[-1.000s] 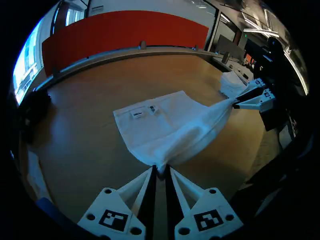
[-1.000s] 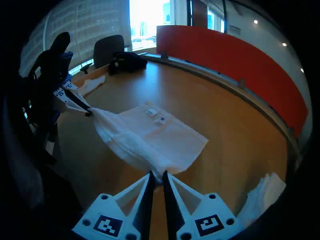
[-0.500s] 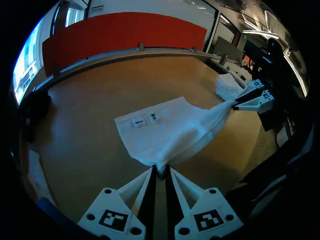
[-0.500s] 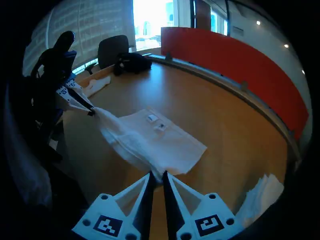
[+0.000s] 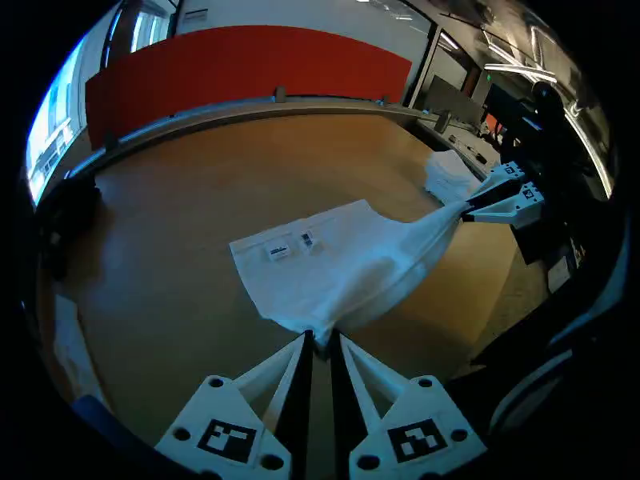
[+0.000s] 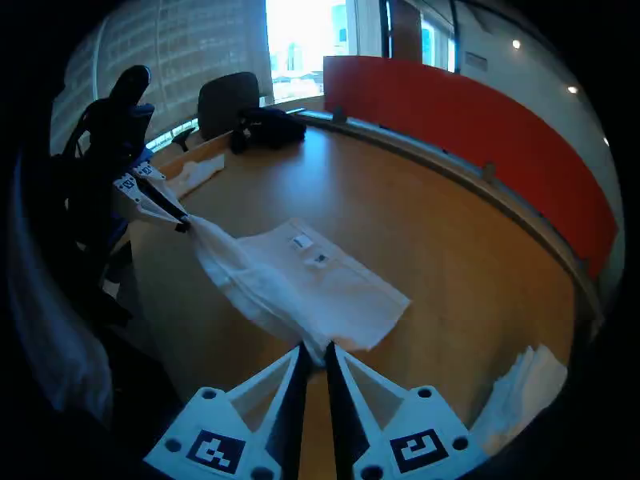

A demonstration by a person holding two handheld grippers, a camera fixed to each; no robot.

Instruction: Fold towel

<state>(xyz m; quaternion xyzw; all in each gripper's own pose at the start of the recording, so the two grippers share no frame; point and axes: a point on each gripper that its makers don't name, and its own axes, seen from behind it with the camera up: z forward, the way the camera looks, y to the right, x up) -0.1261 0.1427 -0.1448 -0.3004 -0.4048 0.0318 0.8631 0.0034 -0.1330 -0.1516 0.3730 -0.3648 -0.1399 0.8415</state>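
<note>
Entry, both tongs engaged.

Left gripper [image 5: 320, 340]: in the left gripper view I see its two fingers pressed nearly together, with a bunched corner of the white towel [image 5: 336, 264] pinched between the tips. The cloth fans out from that pinch toward the middle of the wooden table [image 5: 184, 184].

Right gripper [image 6: 314, 352]: same condition in the right gripper view. The fingers are drawn close and a corner of the towel is caught between the tips.

Cross-check: the left gripper view shows the right gripper farther off at the right, beyond the table edge, with a towel corner drawn to a point at its tips. The right gripper view shows the left gripper at the left in the same way, with a dark sleeve behind it.

Towel position: the far part lies flat on the table. The near edge is lifted and stretched between the two pinched corners, sagging a little in between. Two small tags [image 5: 290, 245] sit side by side on the flat part, near its far edge.

Surroundings: a stack of white cloths [image 5: 450, 172] rests on the table near the right gripper. A loose white cloth [image 6: 196, 172] lies near the left gripper. A dark bag [image 6: 268, 128] sits at the far end by an office chair [image 6: 224, 100]. A red partition [image 5: 240, 64] runs along the far side of the table.
</note>
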